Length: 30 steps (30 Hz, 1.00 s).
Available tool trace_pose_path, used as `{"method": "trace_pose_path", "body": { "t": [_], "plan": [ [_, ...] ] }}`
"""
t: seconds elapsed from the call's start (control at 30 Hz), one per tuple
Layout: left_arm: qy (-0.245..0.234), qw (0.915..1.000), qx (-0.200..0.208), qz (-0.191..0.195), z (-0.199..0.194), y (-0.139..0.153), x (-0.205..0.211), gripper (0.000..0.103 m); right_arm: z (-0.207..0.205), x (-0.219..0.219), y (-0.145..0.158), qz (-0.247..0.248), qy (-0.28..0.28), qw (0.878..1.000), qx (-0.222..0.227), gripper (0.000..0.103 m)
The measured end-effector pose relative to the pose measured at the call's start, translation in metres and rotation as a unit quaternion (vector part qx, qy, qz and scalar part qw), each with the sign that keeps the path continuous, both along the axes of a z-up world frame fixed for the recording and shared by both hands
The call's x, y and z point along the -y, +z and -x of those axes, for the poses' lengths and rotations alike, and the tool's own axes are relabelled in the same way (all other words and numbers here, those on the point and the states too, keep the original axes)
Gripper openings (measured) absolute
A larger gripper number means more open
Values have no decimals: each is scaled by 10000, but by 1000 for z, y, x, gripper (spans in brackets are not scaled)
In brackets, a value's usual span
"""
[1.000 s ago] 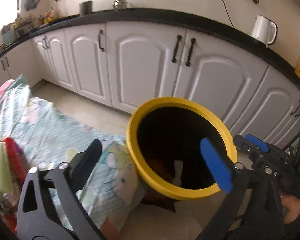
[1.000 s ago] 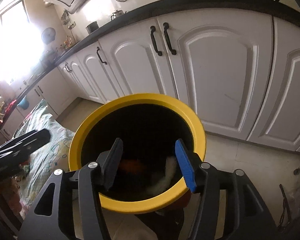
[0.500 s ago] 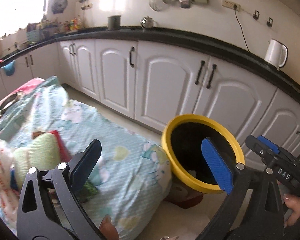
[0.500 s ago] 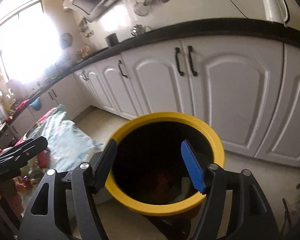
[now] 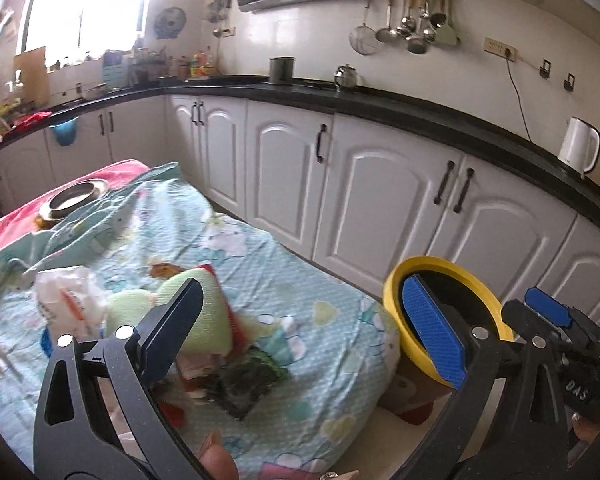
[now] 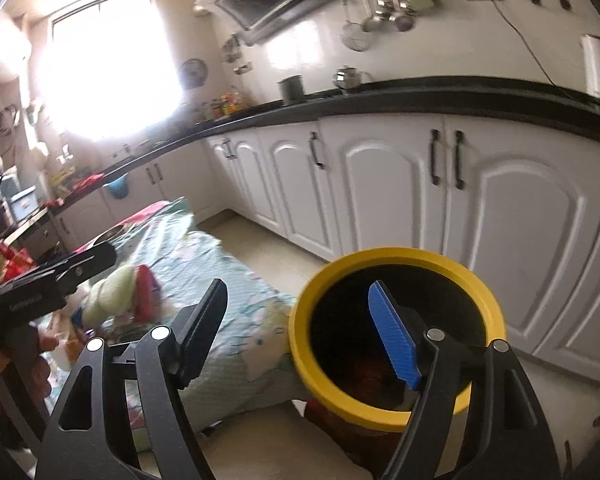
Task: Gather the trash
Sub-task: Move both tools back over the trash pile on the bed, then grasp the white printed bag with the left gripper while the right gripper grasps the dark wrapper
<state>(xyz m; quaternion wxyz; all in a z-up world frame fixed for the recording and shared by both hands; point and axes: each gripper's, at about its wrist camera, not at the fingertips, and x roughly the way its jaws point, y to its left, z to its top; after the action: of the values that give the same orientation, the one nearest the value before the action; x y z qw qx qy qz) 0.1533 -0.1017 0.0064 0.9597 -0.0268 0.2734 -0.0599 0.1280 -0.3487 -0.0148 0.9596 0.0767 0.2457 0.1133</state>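
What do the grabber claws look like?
Each gripper is black plastic with triangle-shaped holes and shiny silver bolts. The left gripper has one black finger and one finger with a bright blue ridged pad. The right gripper matches: one black finger, one blue pad. White letters, "DAS", show on the right one's side in the left view.

The bin (image 6: 396,258) has a smooth yellow plastic rim. A printed cotton-like cloth (image 5: 260,264), matt and wrinkled, covers the tabletop. The metal bowl (image 5: 76,196) shines. The cupboard doors (image 5: 384,204) look glossy white, and the counter (image 5: 420,110) is polished black. The ribbed blue pads (image 5: 432,340) look rubbery.
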Motion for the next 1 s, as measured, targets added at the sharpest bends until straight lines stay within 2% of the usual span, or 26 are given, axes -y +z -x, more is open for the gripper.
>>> {"method": "trace_pose_path", "body": {
  "t": [0.33, 0.6, 0.73, 1.0],
  "plan": [
    [497, 9987, 97, 80, 10, 4, -44, 92, 7, -58, 3, 292, 732, 9968, 133, 75],
    [1050, 9943, 66, 188, 14, 3, -93, 92, 9, -109, -2, 552, 1406, 9885, 96, 77],
    [1374, 9901, 52, 300, 14, 3, -122, 92, 8, -137, -9, 723, 1791, 9812, -3, 77],
    [1707, 9838, -99, 533, 10, -2, -165, 92, 3, -193, -35, 1443, 2418, 9595, -96, 77]
  ]
}}
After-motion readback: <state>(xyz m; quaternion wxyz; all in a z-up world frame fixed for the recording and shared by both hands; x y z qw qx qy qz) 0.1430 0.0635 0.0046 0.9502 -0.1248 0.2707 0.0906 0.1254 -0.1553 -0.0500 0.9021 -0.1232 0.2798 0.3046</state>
